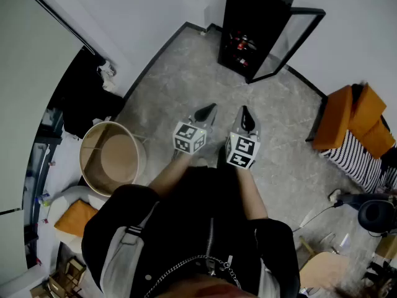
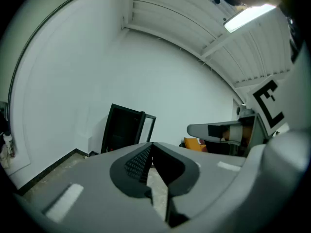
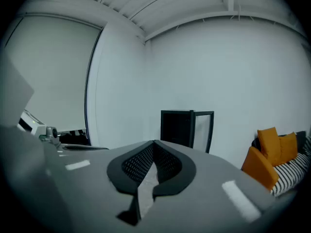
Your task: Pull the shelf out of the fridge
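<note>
Shelf pulling has not begun, because the shelf is inside the black fridge (image 1: 251, 23), and that fridge stands far off by the wall at the other end of the room. From here the shelf is too small and dark to make out. Only some red things (image 1: 240, 45) show inside. The fridge door (image 1: 286, 42) is already swung open, so nothing blocks the way in. The person stands on the gray floor (image 1: 180, 79) and holds both tools out in front, side by side, pointing toward the fridge. The left gripper (image 1: 205, 112) is closed with nothing in it, and the right gripper (image 1: 247, 119) is closed and empty too. I think the job right now is just to walk over to the fridge. A good way would be to go right up close and get low enough to see the shelf well. Then open a gripper before it reaches the shelf. It looks best to grab the front edge of the shelf and squeeze it tight. Pull slowly, straight back and flat, so the red things do not tip or roll off. Keep clear of the open door while pulling.
</note>
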